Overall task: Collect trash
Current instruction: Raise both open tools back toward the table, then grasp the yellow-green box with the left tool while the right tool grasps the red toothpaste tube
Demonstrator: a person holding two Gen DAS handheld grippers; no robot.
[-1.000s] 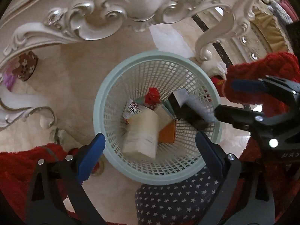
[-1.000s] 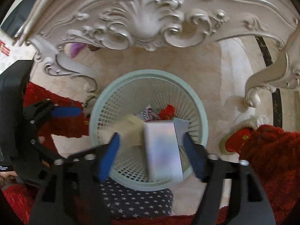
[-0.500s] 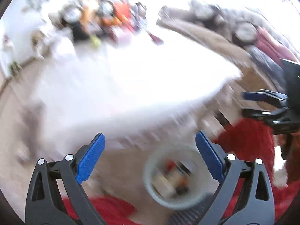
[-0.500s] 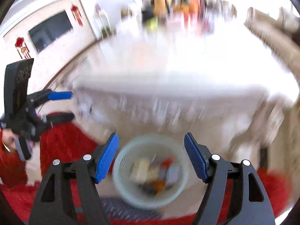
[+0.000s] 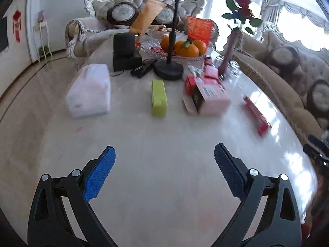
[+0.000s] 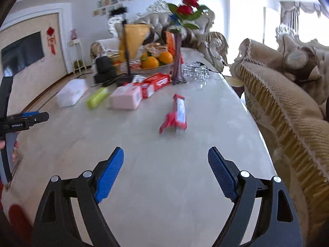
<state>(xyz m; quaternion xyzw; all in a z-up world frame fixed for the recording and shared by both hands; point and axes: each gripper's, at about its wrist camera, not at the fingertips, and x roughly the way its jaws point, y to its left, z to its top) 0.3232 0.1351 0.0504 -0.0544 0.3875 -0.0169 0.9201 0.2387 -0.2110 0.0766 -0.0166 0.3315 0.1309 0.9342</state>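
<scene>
My left gripper [image 5: 164, 154] is open and empty above the near part of the marble table [image 5: 164, 185]. My right gripper [image 6: 165, 156] is open and empty too. A red wrapper [image 6: 176, 115] lies ahead of the right gripper; it shows at the right in the left wrist view [image 5: 257, 115]. A pink box [image 5: 209, 96] and a green box [image 5: 158, 97] lie mid-table, also in the right wrist view as pink box [image 6: 126, 99] and green box [image 6: 97, 97]. The trash basket is out of view.
A white tissue pack [image 5: 89, 91] lies at the left. Further back stand a fruit bowl of oranges [image 5: 183, 48], a black stand [image 5: 169, 70], a black speaker [image 5: 125, 51], a vase of roses [image 6: 177, 61] and red packs [image 6: 157, 80]. A sofa [image 6: 287, 113] runs along the right.
Both grippers swung up from over the basket on the floor to face the table top. The boxes seen falling from them a second ago are gone from the jaws.
</scene>
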